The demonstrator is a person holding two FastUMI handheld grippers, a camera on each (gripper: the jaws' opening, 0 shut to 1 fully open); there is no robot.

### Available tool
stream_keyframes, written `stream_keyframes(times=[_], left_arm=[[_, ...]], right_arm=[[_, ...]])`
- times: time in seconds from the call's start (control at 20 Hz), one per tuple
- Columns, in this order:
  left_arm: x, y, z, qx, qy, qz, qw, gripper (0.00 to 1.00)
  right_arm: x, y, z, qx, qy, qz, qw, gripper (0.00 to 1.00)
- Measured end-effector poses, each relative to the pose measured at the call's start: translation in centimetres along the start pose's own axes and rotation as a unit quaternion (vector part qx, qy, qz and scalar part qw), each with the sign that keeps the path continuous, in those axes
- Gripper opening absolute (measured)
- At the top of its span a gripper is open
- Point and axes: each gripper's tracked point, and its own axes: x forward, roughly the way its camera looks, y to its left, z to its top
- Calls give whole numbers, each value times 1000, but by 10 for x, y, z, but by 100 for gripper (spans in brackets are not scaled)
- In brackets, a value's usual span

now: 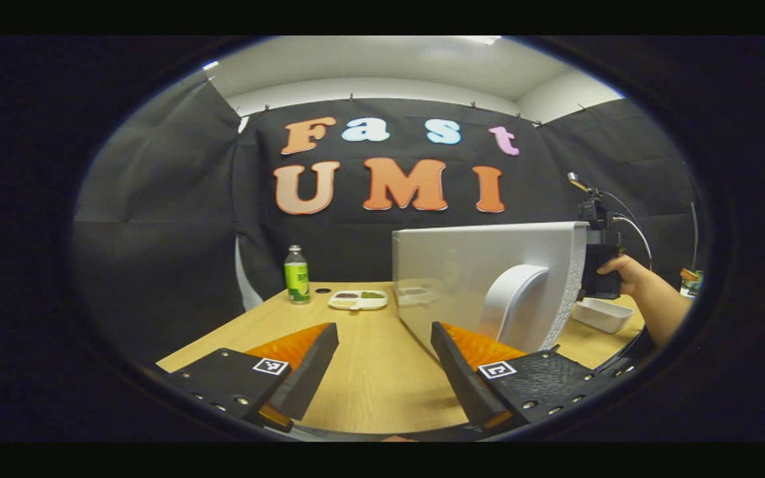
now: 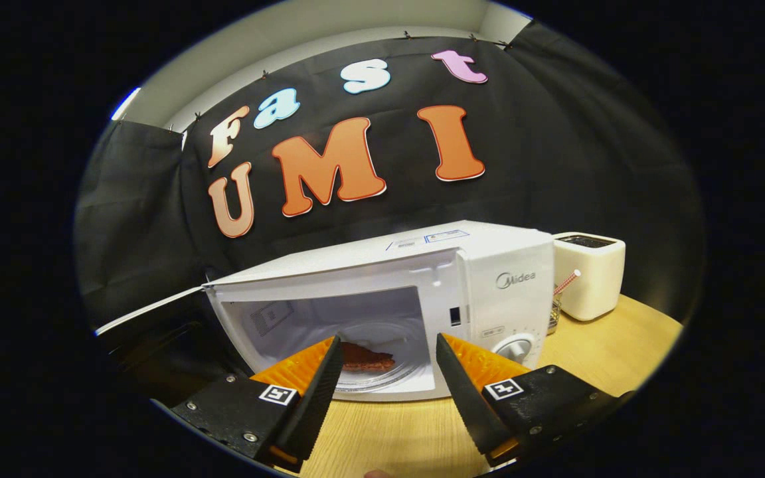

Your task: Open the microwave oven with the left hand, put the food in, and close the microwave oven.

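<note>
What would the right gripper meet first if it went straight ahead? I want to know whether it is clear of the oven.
Probably the food on the glass turntable inside the open microwave; the right gripper points into the cavity, though depth is unclear.

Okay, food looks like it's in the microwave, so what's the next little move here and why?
Probably swing the left gripper rightward onto the open door and push it shut. The food already lies on the turntable inside the microwave, both grippers are open and hold nothing, and the right gripper is outside the cavity, so closing seems all that's left.
</note>
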Motion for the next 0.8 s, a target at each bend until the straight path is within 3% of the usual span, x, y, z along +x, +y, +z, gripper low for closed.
stream_keyframes(times=[0.15,0.45,0.55,0.6,0.7,0.8], left_arm=[[16,-30,3,4,-3,-28,1000,88],[43,-95,-1,32,2,-77,997,88],[53,-121,-2,29,3,-101,994,80],[57,-133,0,28,1,-111,993,65],[67,-157,-1,36,0,-130,991,57],[77,-174,0,48,-2,-133,990,41]], right_arm=[[-27,-16,12,-34,-10,5,999,90],[-71,-45,34,-42,-31,16,998,90],[-81,-53,34,-57,-31,17,998,91],[-86,-59,33,-63,-28,13,998,91],[-94,-71,34,-69,-28,7,997,91],[-101,-79,37,-69,-30,5,997,91]])
